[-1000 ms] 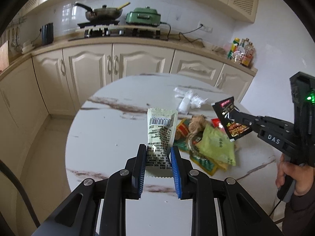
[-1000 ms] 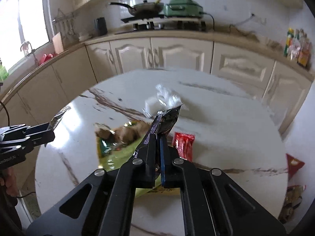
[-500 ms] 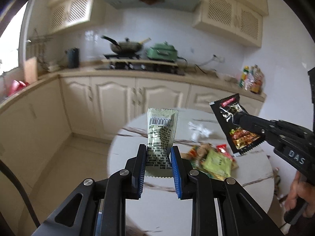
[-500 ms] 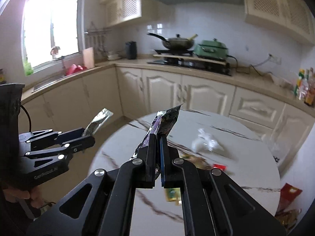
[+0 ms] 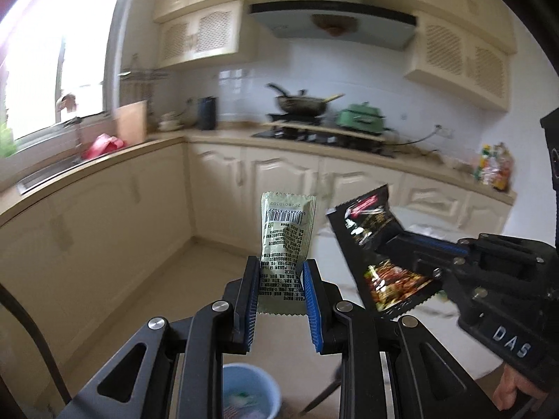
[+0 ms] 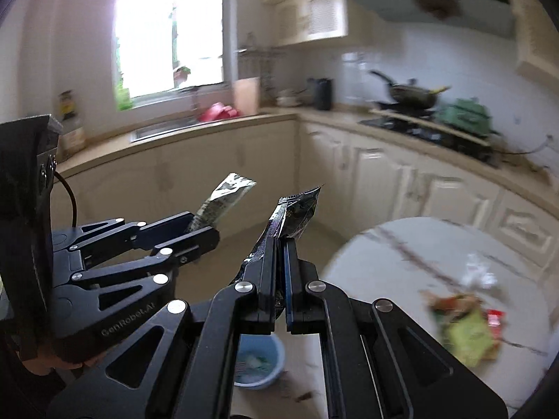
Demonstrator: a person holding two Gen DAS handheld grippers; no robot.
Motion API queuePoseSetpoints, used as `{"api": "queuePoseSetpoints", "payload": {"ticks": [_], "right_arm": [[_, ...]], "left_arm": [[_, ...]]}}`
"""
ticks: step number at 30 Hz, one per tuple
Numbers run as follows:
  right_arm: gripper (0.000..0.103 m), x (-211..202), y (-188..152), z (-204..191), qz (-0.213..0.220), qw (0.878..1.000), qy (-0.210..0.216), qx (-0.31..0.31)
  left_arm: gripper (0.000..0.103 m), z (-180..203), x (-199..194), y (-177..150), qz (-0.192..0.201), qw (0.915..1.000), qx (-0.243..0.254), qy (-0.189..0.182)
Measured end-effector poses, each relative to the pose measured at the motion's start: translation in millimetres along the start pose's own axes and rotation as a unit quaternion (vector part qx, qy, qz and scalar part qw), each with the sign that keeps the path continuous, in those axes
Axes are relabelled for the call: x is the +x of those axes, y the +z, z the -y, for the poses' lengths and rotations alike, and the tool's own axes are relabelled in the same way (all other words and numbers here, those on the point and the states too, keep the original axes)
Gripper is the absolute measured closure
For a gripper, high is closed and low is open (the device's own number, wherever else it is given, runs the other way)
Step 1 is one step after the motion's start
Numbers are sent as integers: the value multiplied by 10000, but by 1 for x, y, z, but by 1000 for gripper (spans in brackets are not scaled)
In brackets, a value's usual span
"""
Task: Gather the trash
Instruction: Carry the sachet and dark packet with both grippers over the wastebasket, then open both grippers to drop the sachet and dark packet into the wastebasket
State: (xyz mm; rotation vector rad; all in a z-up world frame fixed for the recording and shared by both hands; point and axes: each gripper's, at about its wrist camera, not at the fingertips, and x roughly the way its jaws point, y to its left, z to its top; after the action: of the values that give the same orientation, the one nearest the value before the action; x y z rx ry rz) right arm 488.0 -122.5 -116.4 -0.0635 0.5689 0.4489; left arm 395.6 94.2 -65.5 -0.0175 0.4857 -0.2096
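Observation:
My left gripper (image 5: 281, 279) is shut on a pale green snack wrapper (image 5: 286, 235), held upright in the air; the wrapper also shows in the right wrist view (image 6: 223, 200). My right gripper (image 6: 279, 244) is shut on a black snack wrapper (image 6: 297, 209), which also shows in the left wrist view (image 5: 377, 251), just right of the green one. A light blue trash bin (image 5: 251, 394) stands on the floor below both grippers, with some trash inside; it also shows in the right wrist view (image 6: 258, 361). More wrappers (image 6: 468, 328) lie on the round marble table (image 6: 384, 262).
Cream kitchen cabinets (image 5: 279, 181) run along the far wall and left side, with a sink (image 6: 164, 129) under the window and a stove with a wok (image 5: 300, 103). Tiled floor (image 5: 167, 279) lies between the cabinets and the table.
Both grippers have swung left, away from the table and toward the floor, each still holding its wrapper. The blue bin has come into view below them.

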Motion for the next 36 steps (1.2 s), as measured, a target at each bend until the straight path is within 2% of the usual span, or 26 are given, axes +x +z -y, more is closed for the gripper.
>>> {"api": "queuePoseSetpoints", "payload": {"ticks": [4, 8, 11, 14, 18, 21, 28, 30, 33, 34, 36], "right_arm": [[99, 48, -11, -48, -317, 9984, 427, -180], [99, 105, -30, -83, -737, 9945, 711, -232], [99, 149, -49, -97, -1125, 9898, 836, -251], [99, 195, -75, -100, -1551, 9840, 828, -301], [99, 258, -123, -97, -2190, 9723, 688, -430], [99, 308, -162, -80, -2779, 9569, 837, -70], [98, 401, -241, -30, -3871, 9132, 1009, 770], [98, 417, -259, -20, -4064, 9040, 1000, 879], [95, 434, -278, -3, -4216, 8933, 1026, 1173], [94, 442, -279, 3, -4250, 8907, 1024, 1246], [87, 446, -284, 11, -4278, 8895, 999, 1258]], "left_arm": [[82, -36, -3, -32, -280, 9983, -252, 440], [82, -66, 11, -63, -669, 9942, -514, 663], [82, -87, 36, -89, -1067, 9888, -724, 753], [82, -98, 82, -117, -1636, 9794, -930, 729], [82, -112, 141, -171, -2435, 9592, -1344, 515], [82, -117, 184, -207, -2958, 9419, -1530, 431], [82, -118, 265, -286, -3910, 8929, -2232, 24], [81, -119, 280, -300, -4066, 8836, -2321, -18], [73, -120, 308, -303, -4249, 8718, -2435, -7], [73, -119, 321, -296, -4298, 8698, -2422, 8], [70, -119, 324, -296, -4330, 8694, -2376, 102]]}}
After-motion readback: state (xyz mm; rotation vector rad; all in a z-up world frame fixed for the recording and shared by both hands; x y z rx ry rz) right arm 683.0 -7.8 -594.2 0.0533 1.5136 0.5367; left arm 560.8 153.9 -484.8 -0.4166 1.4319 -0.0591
